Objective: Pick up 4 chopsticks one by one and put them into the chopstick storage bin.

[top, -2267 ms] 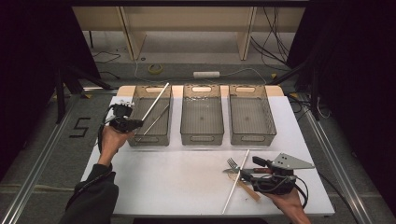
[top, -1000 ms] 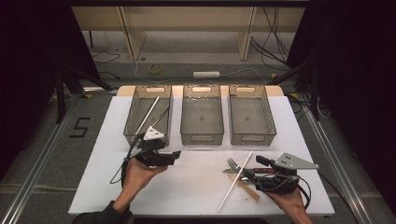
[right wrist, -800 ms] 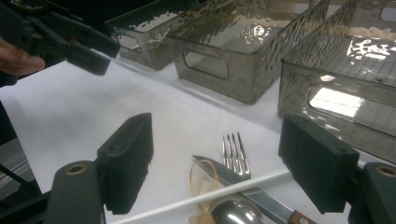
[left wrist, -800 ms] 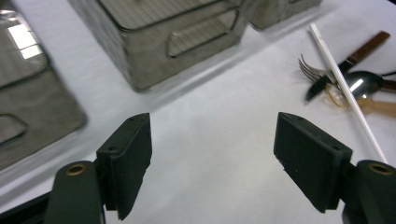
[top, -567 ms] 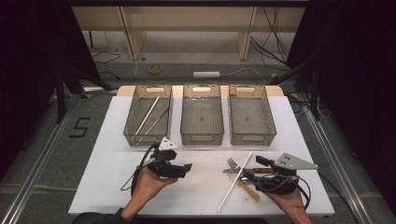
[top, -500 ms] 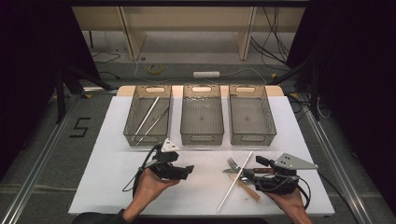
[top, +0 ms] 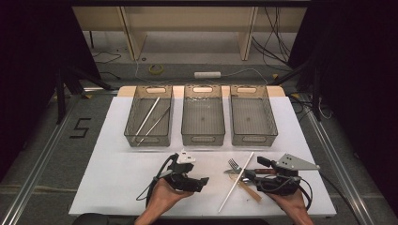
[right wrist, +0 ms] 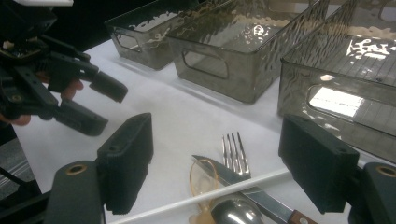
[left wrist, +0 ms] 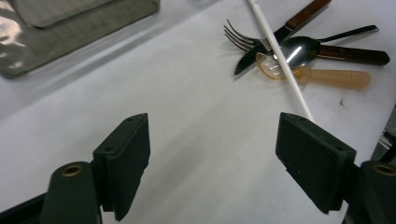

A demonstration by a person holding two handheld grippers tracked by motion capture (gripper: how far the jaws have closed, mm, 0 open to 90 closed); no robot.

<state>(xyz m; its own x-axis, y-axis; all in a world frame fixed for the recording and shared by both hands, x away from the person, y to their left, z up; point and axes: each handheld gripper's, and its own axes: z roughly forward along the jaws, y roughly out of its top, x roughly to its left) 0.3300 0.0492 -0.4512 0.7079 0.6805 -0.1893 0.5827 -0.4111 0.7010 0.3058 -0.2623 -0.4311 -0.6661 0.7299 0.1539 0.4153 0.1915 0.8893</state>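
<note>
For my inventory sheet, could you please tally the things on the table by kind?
Smoky clear plastic bins: 3
Long thin sticks: 3
Spoons, metal and amber plastic: 2
Silver metal fork: 1
Wooden-handled knife: 1
Total: 10

three bins [top: 202, 115], three chopsticks [top: 236, 180], two spoons [left wrist: 299, 49], one fork [left wrist: 240, 37], one knife [left wrist: 280, 37]

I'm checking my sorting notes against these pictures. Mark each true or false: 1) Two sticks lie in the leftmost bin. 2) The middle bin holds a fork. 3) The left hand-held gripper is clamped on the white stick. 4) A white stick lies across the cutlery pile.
1) True: two sticks lie in the leftmost bin.
2) False: the middle bin is empty; the fork lies on the table.
3) False: the left hand-held gripper is open, holding nothing.
4) True: the white stick crosses the cutlery pile.
</note>
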